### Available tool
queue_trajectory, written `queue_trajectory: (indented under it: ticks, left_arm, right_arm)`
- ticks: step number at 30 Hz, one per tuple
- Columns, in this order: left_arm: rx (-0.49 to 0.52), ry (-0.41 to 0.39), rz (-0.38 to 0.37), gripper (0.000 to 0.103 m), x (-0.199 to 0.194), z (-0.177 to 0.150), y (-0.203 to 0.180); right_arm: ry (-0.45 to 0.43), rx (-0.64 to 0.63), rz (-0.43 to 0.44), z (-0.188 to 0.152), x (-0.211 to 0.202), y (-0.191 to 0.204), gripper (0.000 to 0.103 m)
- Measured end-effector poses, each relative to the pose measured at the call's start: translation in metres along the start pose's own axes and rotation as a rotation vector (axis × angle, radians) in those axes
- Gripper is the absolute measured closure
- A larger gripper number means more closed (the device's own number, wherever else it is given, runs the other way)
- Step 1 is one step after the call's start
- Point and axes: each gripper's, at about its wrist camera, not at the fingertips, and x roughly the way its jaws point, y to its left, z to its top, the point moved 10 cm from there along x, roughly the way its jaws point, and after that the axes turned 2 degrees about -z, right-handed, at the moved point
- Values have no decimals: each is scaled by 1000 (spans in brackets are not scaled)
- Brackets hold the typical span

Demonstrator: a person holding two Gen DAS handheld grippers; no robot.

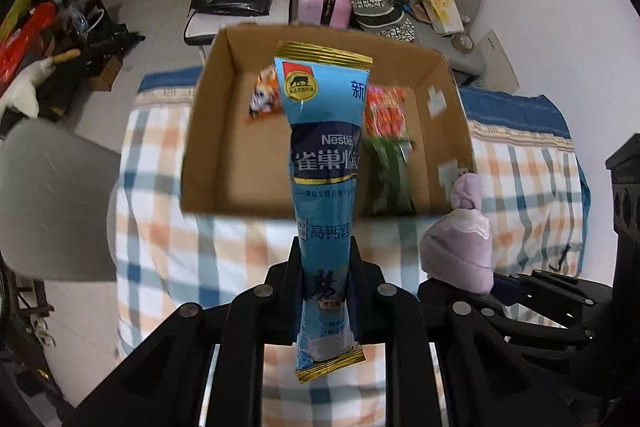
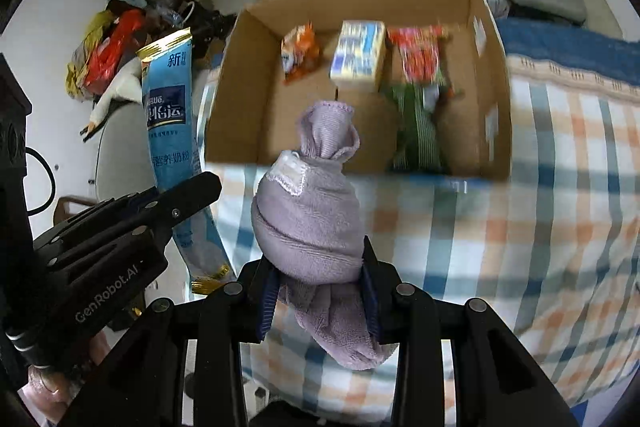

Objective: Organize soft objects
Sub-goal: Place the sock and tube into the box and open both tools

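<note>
Even daylight, motion blur, fisheye vignette

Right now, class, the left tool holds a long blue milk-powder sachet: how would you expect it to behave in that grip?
The blue sachet looks pliable: it kinks above the left tool. It is probably light, since a pinch near one end holds it up. Its glossy film may slip.

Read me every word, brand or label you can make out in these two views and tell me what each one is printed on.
"Nestlé": blue milk powder sachet held in the left tool.
"雀巢" and "高钙": same sachet, larger print; the rest wraps out of sight.
"营养奶粉": same sachet, right wrist view.
"GenRobot.AI": body of the left tool, right wrist view.
Packets in the cardboard box: too blurred.
Lilac cloth bundle in the right tool: label unreadable.
</note>
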Motion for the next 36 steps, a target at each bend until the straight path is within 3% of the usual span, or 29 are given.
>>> queue_trajectory:
  ticks: [5, 13, 23, 29, 36]
  left_arm:
    - [7, 20, 38, 88, 13, 48, 20]
    - [51, 66, 93, 88, 43, 92, 34]
    - [41, 154, 77, 88, 83, 99, 42]
    - [4, 282, 46, 88, 121, 90, 53]
    - [-15, 350, 56, 88, 144, 85, 61]
  right_arm:
    - [-3, 24, -29, 57, 13, 4, 65]
    - [22, 62, -71, 100, 40, -1, 65]
    - [76, 89, -96, 117, 80, -18, 65]
    - [123, 88, -112, 119, 107, -21, 65]
    - [162, 86, -135, 121, 127, -22, 65]
